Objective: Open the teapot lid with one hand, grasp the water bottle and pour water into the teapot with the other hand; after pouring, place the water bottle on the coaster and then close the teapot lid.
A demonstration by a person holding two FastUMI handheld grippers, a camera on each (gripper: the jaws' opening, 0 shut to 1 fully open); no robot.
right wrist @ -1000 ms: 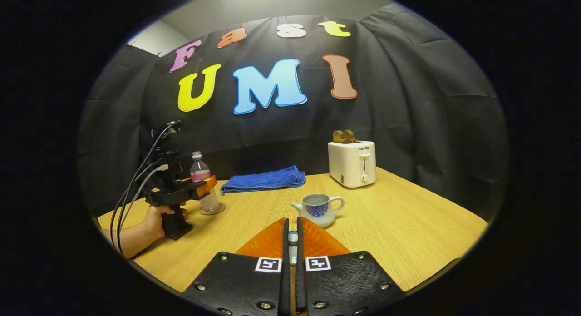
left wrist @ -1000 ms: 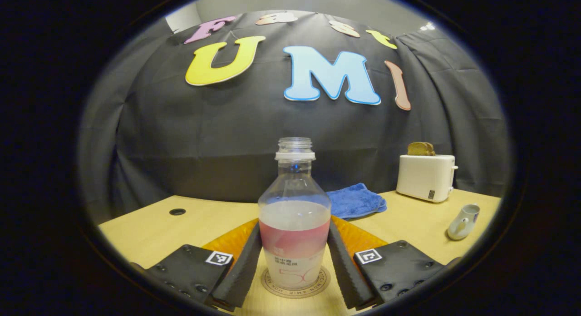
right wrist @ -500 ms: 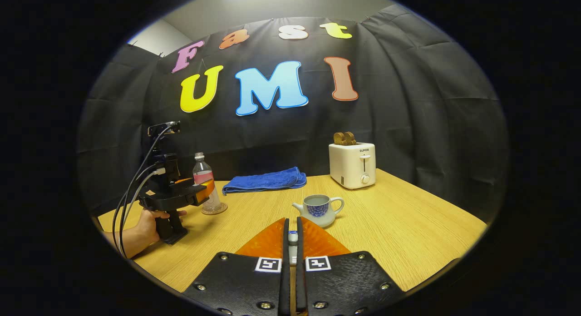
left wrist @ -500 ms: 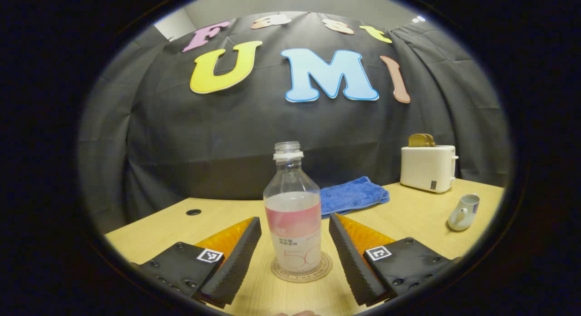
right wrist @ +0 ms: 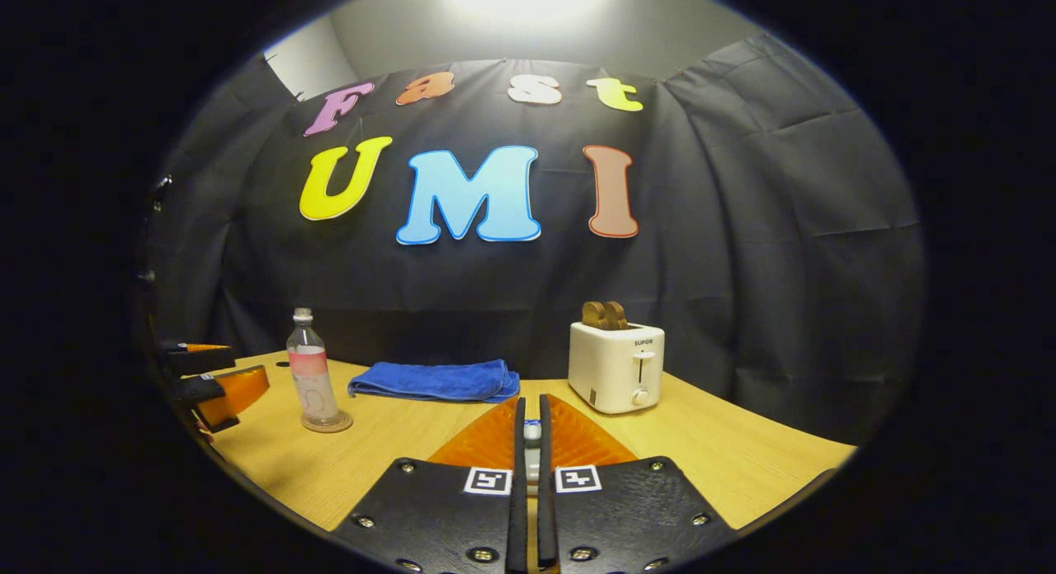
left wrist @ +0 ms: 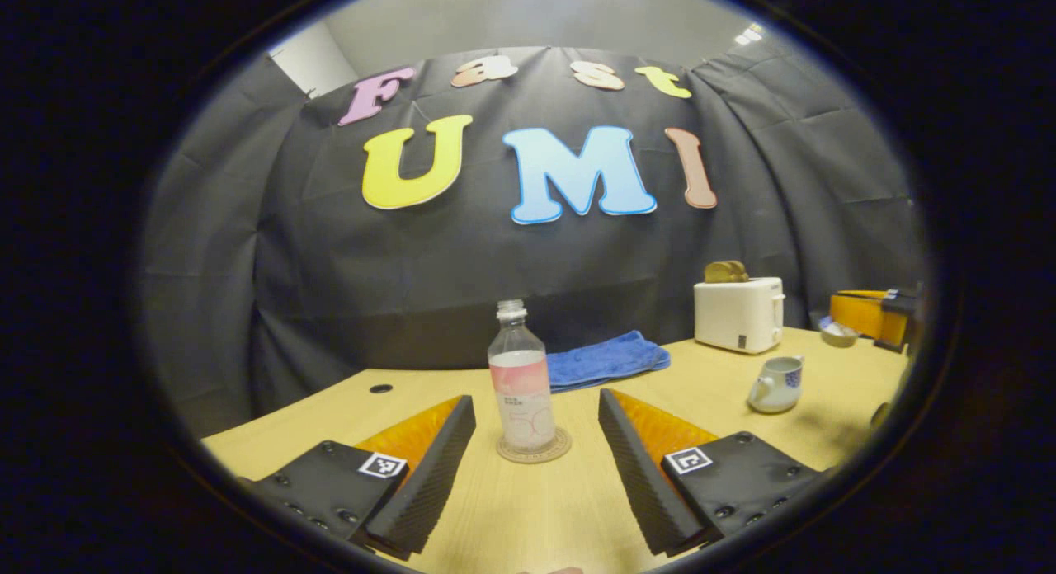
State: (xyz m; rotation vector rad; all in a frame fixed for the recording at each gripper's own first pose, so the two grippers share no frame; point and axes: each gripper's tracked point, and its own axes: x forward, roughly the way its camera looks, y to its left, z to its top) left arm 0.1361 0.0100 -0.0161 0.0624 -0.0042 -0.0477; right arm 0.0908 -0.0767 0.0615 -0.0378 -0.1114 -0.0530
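While the water bottle (left wrist: 520,376) sits upright on its round coaster (left wrist: 533,446), the left gripper (left wrist: 535,450) is spread wide, holding nothing, fingers either side but clear of it. Right of the bottle: blue towel (left wrist: 606,361), lidless teapot (left wrist: 775,383), toaster (left wrist: 738,313). The right gripper (right wrist: 531,442) is pinched nearly closed on the small teapot lid (right wrist: 533,430).

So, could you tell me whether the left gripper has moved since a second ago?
Yes: the left gripper opened and backed away from the water bottle standing on its coaster.
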